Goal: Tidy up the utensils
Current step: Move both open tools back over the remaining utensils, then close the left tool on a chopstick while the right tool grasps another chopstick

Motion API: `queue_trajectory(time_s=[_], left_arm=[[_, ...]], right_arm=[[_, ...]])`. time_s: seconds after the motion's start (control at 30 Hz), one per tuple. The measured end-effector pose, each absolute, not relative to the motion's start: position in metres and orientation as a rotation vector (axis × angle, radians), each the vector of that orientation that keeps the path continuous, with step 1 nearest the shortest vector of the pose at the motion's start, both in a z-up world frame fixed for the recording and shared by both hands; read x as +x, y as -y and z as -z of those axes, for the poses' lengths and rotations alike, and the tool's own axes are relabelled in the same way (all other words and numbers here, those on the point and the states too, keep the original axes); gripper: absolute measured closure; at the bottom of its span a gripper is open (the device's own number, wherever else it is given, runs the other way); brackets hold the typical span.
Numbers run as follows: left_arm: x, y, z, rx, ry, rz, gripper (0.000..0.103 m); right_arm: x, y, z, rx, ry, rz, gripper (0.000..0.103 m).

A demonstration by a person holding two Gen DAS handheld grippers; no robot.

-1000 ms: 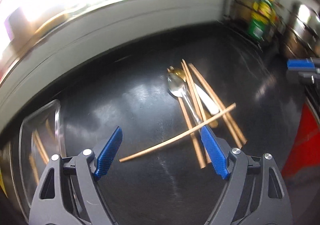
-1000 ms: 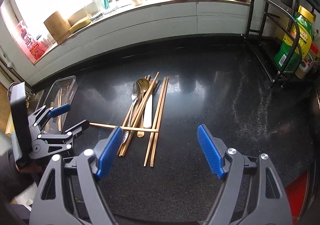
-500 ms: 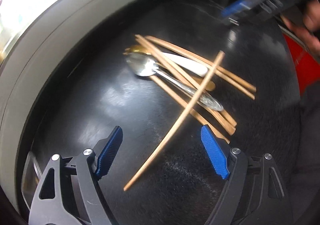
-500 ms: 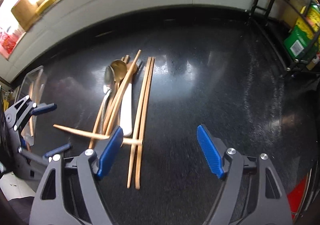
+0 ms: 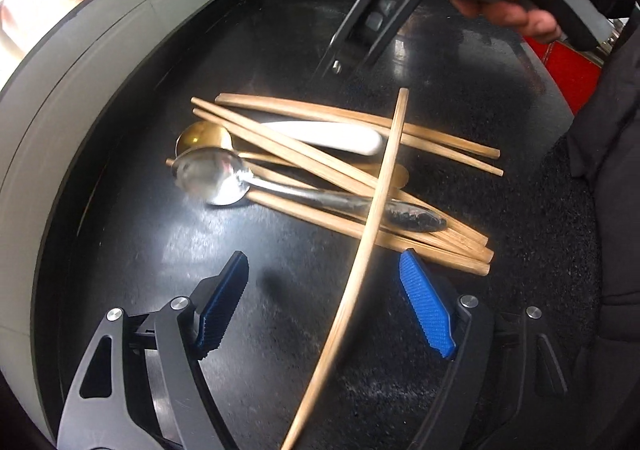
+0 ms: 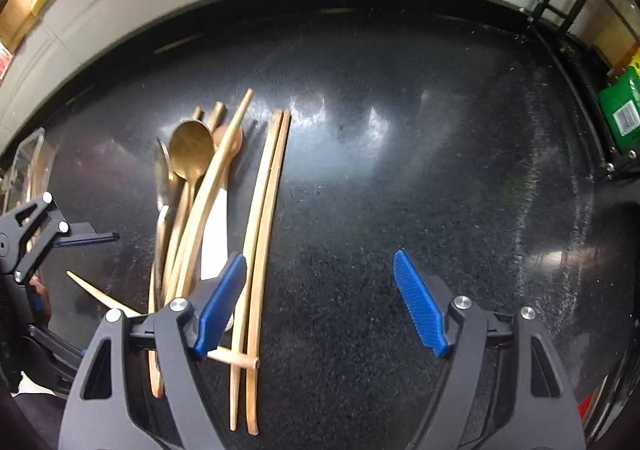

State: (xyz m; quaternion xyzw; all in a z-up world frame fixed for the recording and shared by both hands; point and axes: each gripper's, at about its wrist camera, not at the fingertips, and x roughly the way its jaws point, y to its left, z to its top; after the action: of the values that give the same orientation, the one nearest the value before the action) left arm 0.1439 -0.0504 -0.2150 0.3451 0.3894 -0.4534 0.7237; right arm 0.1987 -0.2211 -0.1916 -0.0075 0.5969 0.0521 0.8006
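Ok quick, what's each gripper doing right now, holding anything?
Left gripper: open, holding nothing; a loose chopstick lies between its fingers.
Right gripper: open, empty, above the counter.

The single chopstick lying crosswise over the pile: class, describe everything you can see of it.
The crosswise chopstick is a slim, pale stick that looks like wood or bamboo, tapering toward one end. It lies flat across the pile, crossing over the silver spoon's handle and the other chopsticks. Its thin end rests on the black countertop, passing between the open fingers of the left gripper, which do not touch it.
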Motion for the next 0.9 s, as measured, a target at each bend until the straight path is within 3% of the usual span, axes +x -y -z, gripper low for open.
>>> queue_trajectory(time_s=[0.3, 0.4, 0.6, 0.67, 0.7, 0.73, 0.77, 0.9], left_arm=[[0.136, 0.053, 0.217, 0.707, -0.861, 1.034, 0.037], [0.133, 0.058, 0.218, 0.687, -0.871, 1.052, 0.046], [0.13, 0.063, 0.218, 0.649, -0.881, 1.058, 0.07], [0.129, 0.065, 0.218, 0.643, -0.883, 1.048, 0.089], [0.128, 0.065, 0.218, 0.639, -0.885, 1.043, 0.091], [0.127, 0.066, 0.218, 0.638, -0.885, 1.035, 0.097], [0.127, 0.066, 0.217, 0.629, -0.895, 1.033, 0.097], [0.116, 0.067, 0.214, 0.625, -0.931, 1.011, 0.098]], right_arm=[[0.209, 0.219, 0.204, -0.038, -1.308, -0.101, 0.031], [0.204, 0.222, 0.207, -0.037, -1.314, -0.101, 0.033], [0.208, 0.217, 0.21, -0.069, -1.291, -0.103, 0.033], [0.21, 0.217, 0.21, -0.073, -1.28, -0.108, 0.036], [0.211, 0.217, 0.209, -0.074, -1.275, -0.112, 0.046], [0.212, 0.217, 0.206, -0.075, -1.267, -0.116, 0.077], [0.215, 0.217, 0.204, -0.08, -1.266, -0.116, 0.095], [0.219, 0.219, 0.203, -0.069, -1.269, -0.123, 0.096]])
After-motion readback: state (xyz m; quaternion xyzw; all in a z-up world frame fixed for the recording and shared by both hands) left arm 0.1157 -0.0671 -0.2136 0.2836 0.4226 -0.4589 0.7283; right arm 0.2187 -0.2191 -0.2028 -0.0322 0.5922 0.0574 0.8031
